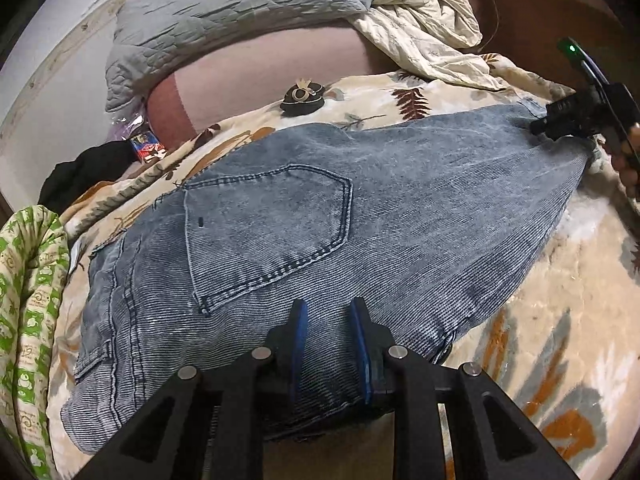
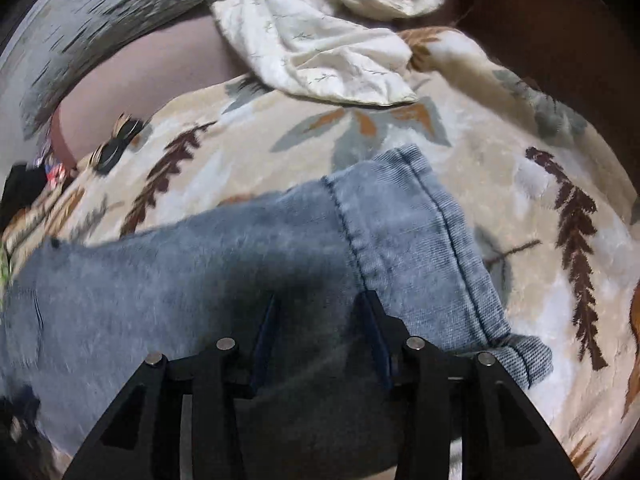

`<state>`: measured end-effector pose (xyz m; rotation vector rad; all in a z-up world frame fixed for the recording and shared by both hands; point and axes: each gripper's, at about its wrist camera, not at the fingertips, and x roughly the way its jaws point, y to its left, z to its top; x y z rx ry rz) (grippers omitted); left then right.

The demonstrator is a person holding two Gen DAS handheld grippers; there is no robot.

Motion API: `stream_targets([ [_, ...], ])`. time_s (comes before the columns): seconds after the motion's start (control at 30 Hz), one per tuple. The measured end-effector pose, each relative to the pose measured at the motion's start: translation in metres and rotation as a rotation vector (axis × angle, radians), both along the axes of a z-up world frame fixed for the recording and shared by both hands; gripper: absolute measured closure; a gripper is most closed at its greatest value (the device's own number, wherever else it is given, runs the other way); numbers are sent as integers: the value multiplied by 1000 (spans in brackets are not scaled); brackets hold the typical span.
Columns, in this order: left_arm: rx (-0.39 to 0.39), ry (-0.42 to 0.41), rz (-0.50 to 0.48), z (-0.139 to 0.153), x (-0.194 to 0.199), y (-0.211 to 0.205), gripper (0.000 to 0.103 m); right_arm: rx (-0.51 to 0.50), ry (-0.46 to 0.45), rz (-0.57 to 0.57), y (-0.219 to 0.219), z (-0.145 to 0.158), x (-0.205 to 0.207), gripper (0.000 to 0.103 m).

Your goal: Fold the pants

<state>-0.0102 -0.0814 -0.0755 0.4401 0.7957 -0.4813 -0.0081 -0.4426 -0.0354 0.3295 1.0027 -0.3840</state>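
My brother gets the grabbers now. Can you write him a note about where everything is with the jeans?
Left tool: open, jaws apart over the jeans near the back pocket, gripping nothing.
Right tool: open, low over the leg end by the hem.
Jeans: lying on the leaf blanket, one leg on top of the other, pocket up, waist at the left.
Done: the lengthwise fold, it seems.
Left: probably bring the hem end over to the waist, then smooth flat.

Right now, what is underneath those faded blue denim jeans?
The faded blue denim jeans lie on a cream plush blanket with a leaf print, which shows all around them. Whatever lies directly beneath the denim is covered and cannot be seen.
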Motion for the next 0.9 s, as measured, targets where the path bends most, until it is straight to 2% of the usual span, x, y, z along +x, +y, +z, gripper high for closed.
stream_targets([
  [0.1, -7, 0, 4, 1, -1, 0, 78, 101, -17, -92, -13, 11, -1, 63],
  [0.17, -5, -3, 4, 1, -1, 0, 78, 104, -68, -121, -15, 24, -3, 62],
  [0.23, -5, -5, 3, 1, -2, 0, 78, 118, -94, -84, -12, 29, 4, 61],
  [0.3, -8, -3, 2, 1, -1, 0, 78, 135, -67, -52, -8, 22, 15, 61],
  [0.4, -17, 0, 1, 1, -2, 1, 78, 99, -30, -37, -7, 2, 36, 61],
  [0.5, -19, 1, 0, 1, -2, 1, 78, 91, -55, -32, -15, 3, 45, 61],
  [0.63, -25, 8, 7, 3, -1, 2, 77, 239, -108, -95, -37, 6, 40, 61],
  [0.67, -31, 12, 11, 3, 0, 3, 77, 249, -117, -106, -38, 10, 38, 61],
  [0.77, -70, 33, 33, 8, 2, 9, 75, 216, -157, -108, -31, 30, 29, 61],
  [0.9, -191, 54, 59, 20, 5, 23, 74, 257, -224, -115, -31, 53, 9, 53],
])
